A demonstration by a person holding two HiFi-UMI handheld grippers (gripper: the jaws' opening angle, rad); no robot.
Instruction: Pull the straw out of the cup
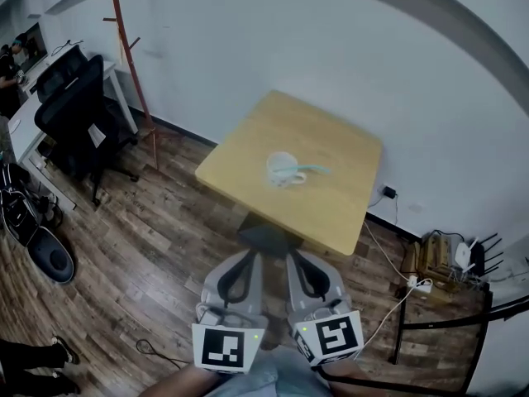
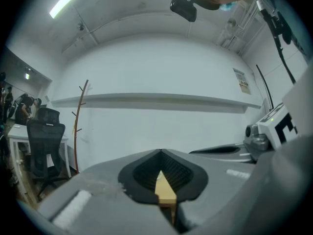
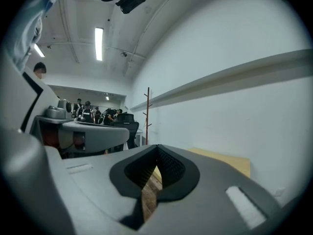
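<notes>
Straw [image 1: 312, 169], teal, in the white cup [image 1: 279, 170] near the middle of the tabletop [image 1: 331, 217], just above the centre of the frame, its free end slanting out to the right. Too blurred to tell whether the cup stands upright or leans.

Left gripper [image 1: 250, 259] and right gripper [image 1: 295, 259] side by side at the bottom of the frame, short of the tabletop's near corner, well apart from cup and straw. Both closed to a thin slit, holding nothing.

Probably the approach, with no grasp begun. To do it well:
- Open the jaws before arriving over the tabletop.
- Steady the cup with one gripper at its wall.
- Pinch the straw's free end with the other.
- Draw along the straw's own line, slowly, to avoid tipping a probably light cup.
</notes>
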